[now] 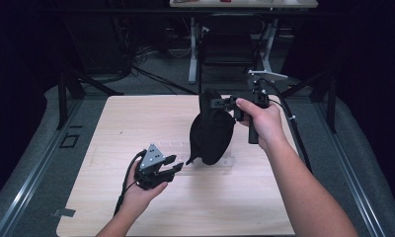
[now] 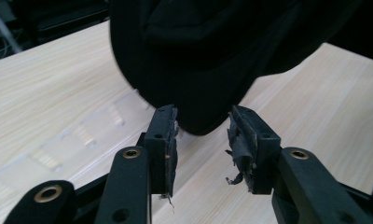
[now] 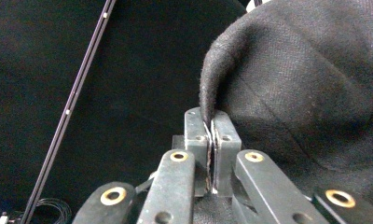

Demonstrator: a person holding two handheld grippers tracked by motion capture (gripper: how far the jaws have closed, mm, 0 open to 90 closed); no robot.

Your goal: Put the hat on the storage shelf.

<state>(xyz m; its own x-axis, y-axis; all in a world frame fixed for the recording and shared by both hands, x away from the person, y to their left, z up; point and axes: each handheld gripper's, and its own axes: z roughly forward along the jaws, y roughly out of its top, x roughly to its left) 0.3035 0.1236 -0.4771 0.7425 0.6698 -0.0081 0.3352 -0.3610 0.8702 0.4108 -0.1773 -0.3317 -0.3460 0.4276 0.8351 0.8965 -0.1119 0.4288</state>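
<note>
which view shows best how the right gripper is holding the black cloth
The right gripper view: the right gripper has its jaws shut on an edge of the black cloth. The high view shows the cloth hanging whole; the left gripper view shows its lower end.

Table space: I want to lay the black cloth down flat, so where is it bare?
The table is bare along its left side and far left corner, and across the near edge in front of the left gripper. The middle is crowded: the black cloth hangs from the right gripper over a clear plastic tray.

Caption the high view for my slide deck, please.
Right tongs lift a black cloth above the table while open left tongs reach toward its lower edge.
</note>
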